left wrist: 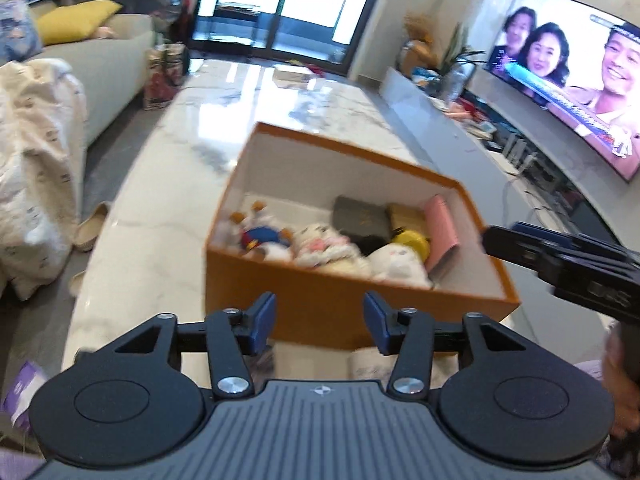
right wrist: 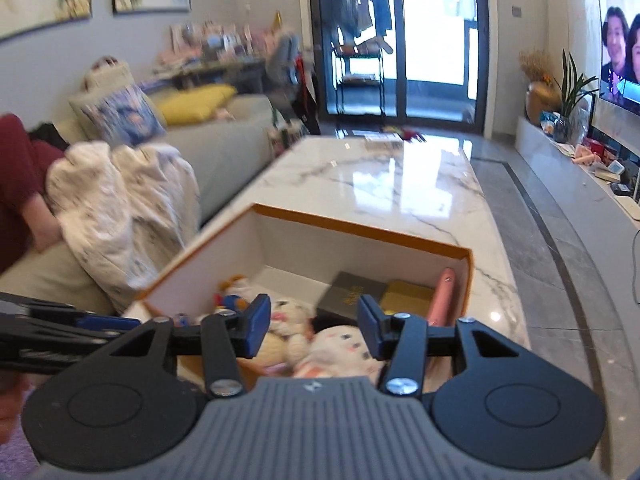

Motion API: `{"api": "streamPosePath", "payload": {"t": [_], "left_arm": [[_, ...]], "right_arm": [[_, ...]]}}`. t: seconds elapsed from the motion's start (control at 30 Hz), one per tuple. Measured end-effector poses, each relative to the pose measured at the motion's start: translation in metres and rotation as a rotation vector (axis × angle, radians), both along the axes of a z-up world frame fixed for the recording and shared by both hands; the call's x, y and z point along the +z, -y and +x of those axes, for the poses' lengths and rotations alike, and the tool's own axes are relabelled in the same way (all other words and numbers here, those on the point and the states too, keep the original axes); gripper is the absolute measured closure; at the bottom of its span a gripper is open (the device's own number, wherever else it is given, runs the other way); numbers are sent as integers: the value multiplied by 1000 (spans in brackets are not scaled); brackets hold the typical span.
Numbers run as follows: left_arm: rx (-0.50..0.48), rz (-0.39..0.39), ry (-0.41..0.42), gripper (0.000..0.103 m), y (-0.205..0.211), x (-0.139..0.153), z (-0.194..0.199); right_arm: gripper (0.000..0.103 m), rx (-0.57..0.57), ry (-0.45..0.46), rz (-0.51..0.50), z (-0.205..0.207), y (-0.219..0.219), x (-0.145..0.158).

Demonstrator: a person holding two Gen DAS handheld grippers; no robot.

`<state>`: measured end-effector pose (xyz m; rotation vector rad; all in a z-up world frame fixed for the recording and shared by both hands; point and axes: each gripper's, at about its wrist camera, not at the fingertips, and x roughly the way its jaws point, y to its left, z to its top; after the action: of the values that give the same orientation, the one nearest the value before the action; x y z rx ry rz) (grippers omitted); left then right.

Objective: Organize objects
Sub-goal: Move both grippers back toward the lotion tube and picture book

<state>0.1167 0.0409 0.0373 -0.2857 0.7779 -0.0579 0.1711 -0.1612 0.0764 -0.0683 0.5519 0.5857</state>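
We see an orange box (left wrist: 320,304) with white inner walls, a pink wallet (left wrist: 442,229), a dark grey booklet (left wrist: 362,220), and a white, grey-veined marble table (right wrist: 384,184).

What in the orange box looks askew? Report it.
The pink wallet stands on edge, leaning against the orange box's right wall, while the dark booklet lies flat. The plush toys are heaped loosely.

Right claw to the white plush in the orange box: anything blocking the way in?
Nothing visible. The right claw is open and empty, over the near rim of the orange box, which has no lid. The white plush lies directly below between the fingers, with another plush right beside it on the left.
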Motion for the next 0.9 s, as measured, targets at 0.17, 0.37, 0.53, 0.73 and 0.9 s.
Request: {"api": "streamPosePath", "payload": {"t": [0.17, 0.37, 0.53, 0.73, 0.9], "left_arm": [[62, 72, -40, 37, 2, -23, -19], [116, 99, -69, 31, -1, -48, -36], [143, 148, -73, 30, 0, -63, -43], [186, 151, -39, 24, 0, -71, -50], [190, 167, -44, 22, 0, -78, -46]], "right_arm": [[49, 19, -16, 22, -34, -5, -28], [42, -27, -119, -26, -44, -10, -79], [40, -50, -179, -52, -43, -11, -109], [31, -40, -204, -73, -51, -19, -126], [29, -24, -211, -98, -54, -28, -134]]}}
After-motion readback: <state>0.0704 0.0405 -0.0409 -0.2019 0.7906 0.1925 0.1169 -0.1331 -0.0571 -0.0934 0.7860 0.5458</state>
